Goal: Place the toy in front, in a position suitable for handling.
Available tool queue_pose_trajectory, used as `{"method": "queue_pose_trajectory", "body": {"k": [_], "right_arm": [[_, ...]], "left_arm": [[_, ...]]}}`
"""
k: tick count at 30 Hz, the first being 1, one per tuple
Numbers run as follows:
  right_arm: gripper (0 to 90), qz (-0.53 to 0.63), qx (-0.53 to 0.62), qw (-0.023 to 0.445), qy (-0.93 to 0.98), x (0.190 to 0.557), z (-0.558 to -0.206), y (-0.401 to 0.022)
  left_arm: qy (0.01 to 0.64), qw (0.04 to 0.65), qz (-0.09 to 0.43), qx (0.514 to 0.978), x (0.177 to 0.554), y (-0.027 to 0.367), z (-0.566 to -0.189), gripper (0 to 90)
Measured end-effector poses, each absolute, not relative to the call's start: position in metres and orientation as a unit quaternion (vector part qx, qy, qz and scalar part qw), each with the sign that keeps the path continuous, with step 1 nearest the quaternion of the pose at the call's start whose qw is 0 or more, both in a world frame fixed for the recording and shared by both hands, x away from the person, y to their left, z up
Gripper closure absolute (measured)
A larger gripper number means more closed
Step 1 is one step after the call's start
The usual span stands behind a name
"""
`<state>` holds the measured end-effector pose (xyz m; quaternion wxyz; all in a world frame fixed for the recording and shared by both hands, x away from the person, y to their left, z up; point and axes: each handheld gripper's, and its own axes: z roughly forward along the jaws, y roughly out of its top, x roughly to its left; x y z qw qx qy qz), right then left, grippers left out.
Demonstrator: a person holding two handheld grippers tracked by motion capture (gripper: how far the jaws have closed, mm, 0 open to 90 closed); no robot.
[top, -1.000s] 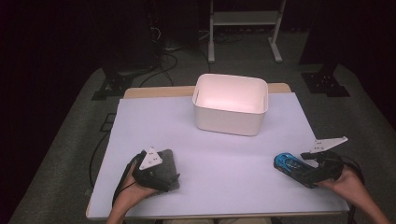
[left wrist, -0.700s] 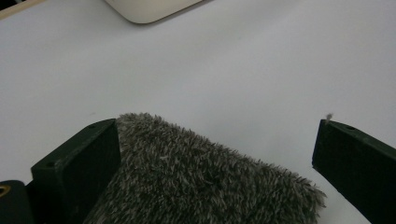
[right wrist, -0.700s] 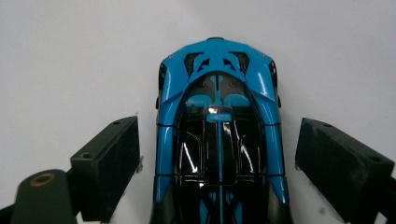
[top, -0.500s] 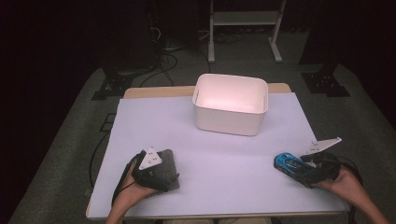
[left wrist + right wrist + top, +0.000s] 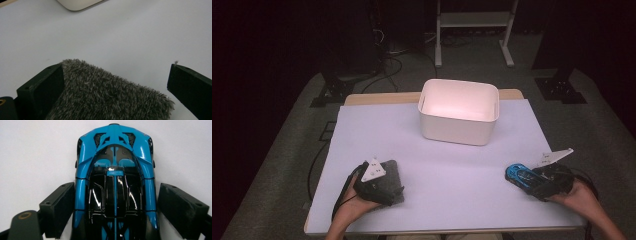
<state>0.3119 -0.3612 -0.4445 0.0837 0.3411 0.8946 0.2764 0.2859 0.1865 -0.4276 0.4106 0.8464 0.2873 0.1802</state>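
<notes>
- Left claw (image 5: 384,187) sits at the near-left of the bench (image 5: 437,160), held in the person's left hand (image 5: 349,210), grey three-cornered plate on top.
- Left claw is spread wide; in the left gripper view the left jaw touches the edge of the grey furry pad (image 5: 107,97), while the right jaw stands apart from it with bare bench between.
- Furry pad (image 5: 391,180) lies flat on the bench under and between the jaws, dark grey, shaggy pile.
- White bin (image 5: 458,112) stands upright at the far centre of the bench, well apart from both claws; its inside looks bare from the high view. Its rounded base corner (image 5: 77,3) shows at the top of the left gripper view.
- Blue toy car (image 5: 519,175) lies on the bench at near-right, blue and black, glossy.
- Right claw (image 5: 532,180) is held in the person's right hand (image 5: 579,200), jaws on either side of the car's body (image 5: 115,185).
- Right claw is not clamped: left jaw is at or just beside the car's flank, and a thin gap shows at the right jaw. Cannot tell if the left one truly touches.
- Car rests on the bench.
</notes>
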Motion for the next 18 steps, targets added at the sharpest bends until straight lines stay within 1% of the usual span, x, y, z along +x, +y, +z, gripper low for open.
{"method": "queue_pose_trajectory", "body": {"k": [3, 5, 10, 11, 13, 14, 18], "right_arm": [[14.1, 0.276, 0.342, 0.087, 0.894, 0.3121, -0.4449, -0.3602], [16.0, 0.269, 0.336, 0.098, 0.897, 0.3112, -0.4451, -0.3582], [17.5, 0.271, 0.335, 0.1, 0.897, 0.3101, -0.4455, -0.3586], [20.5, 0.276, 0.33, 0.101, 0.897, 0.3089, -0.4453, -0.3588], [21.9, 0.276, 0.331, 0.101, 0.897, 0.308, -0.445, -0.3585], [24.0, 0.277, 0.326, 0.101, 0.898, 0.3076, -0.4447, -0.3586], [24.7, 0.279, 0.325, 0.1, 0.898, 0.3069, -0.4445, -0.3585]], "left_arm": [[0.288, 0.41, 0.18, 0.847, 0.2859, 0.1867, -0.4276, 0.7], [0.286, 0.409, 0.18, 0.848, 0.286, 0.1867, -0.4278, 0.7], [0.287, 0.41, 0.18, 0.847, 0.286, 0.1869, -0.4277, 0.7], [0.287, 0.409, 0.18, 0.847, 0.2859, 0.1869, -0.4279, 0.7], [0.286, 0.408, 0.18, 0.848, 0.286, 0.1869, -0.4279, 0.7], [0.286, 0.408, 0.18, 0.848, 0.286, 0.1868, -0.428, 0.7], [0.286, 0.408, 0.18, 0.848, 0.2859, 0.1871, -0.4278, 0.7]]}}
